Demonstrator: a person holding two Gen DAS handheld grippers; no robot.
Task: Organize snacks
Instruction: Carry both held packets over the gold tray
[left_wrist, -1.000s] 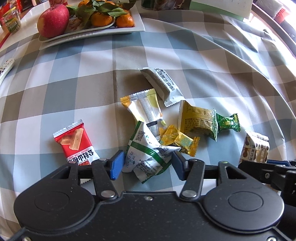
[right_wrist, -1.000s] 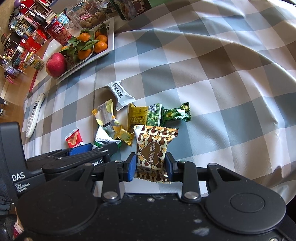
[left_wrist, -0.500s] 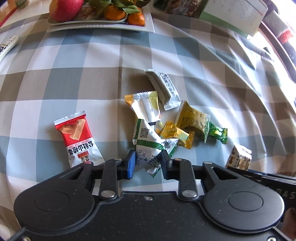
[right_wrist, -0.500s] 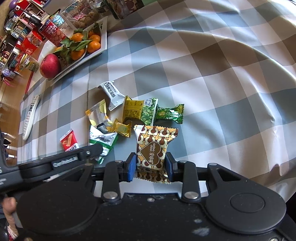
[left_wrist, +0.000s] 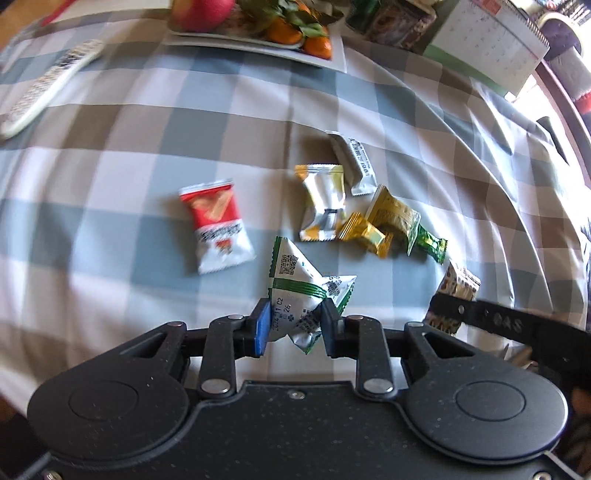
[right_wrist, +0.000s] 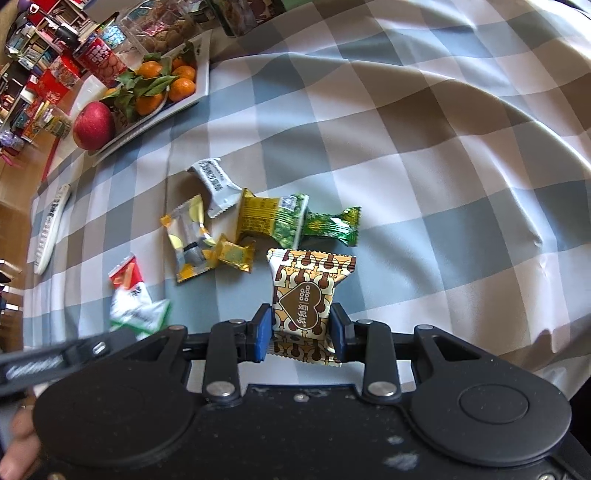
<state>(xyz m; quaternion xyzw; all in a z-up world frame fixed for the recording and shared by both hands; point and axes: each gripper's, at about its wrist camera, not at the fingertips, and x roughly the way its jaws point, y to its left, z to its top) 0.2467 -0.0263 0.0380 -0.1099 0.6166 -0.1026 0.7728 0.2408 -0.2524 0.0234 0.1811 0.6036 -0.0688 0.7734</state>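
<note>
Loose snack packets (left_wrist: 323, 201) on checked tablecloth (left_wrist: 110, 155), fruit tray (right_wrist: 199, 85) behind, left gripper (left_wrist: 293, 325) clamped on green-striped white packet (left_wrist: 299, 291), right gripper (right_wrist: 299, 334) clamped on brown patterned packet (right_wrist: 304, 295).

Snack packets (right_wrist: 258, 221) lie clustered mid-table on the tablecloth (right_wrist: 424, 155); a fruit tray (right_wrist: 201, 83) sits far left, a remote (right_wrist: 50, 229) at the left edge.

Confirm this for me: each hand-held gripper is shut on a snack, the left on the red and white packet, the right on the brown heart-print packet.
Wrong on one point. The left hand-held gripper is shut on the green and white packet, as the left wrist view shows; the red and white packet lies free on the cloth. The right hand-held gripper is indeed shut on the brown heart-print packet.
</note>
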